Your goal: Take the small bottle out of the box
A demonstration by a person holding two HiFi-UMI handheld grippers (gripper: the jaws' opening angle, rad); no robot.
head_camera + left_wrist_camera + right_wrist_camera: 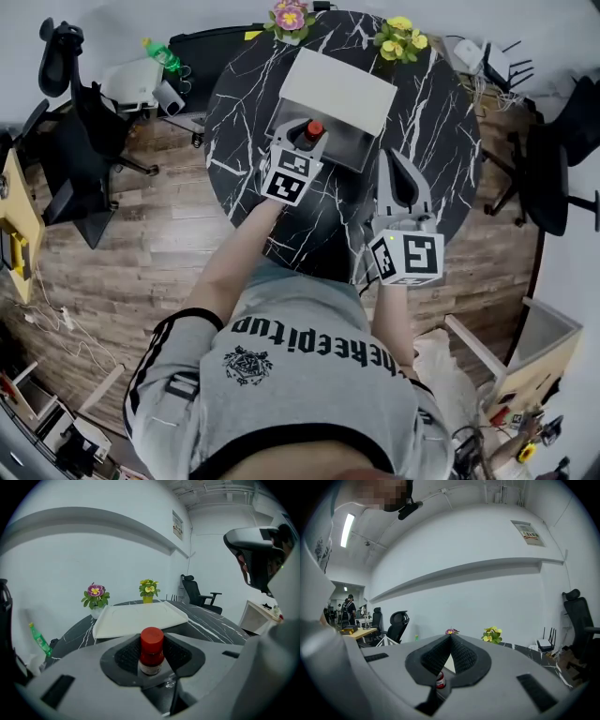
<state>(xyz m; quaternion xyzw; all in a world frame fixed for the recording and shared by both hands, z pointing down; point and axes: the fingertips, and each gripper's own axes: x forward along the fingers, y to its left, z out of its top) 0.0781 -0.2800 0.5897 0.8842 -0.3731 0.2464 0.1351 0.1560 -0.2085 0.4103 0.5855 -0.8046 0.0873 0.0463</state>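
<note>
left hand-held gripper [152,657] pinching round red-capped small bottle [152,645], right hand-held gripper [450,641] pressed together

Round bench [239,141]: black marble-look top, white veins, standing on wood-plank floor [159,244]. Open box [347,148] on bench, past centre toward far side; grey shallow base. White lid [337,91] lies flat just beyond base, touching it, reaching toward far edge. Pot of pink-purple flowers [290,17] at far edge, left of lid. Pot of yellow flowers [400,39] at far edge, right of lid; pot itself yellow. Pots apart, lid between them.
</note>
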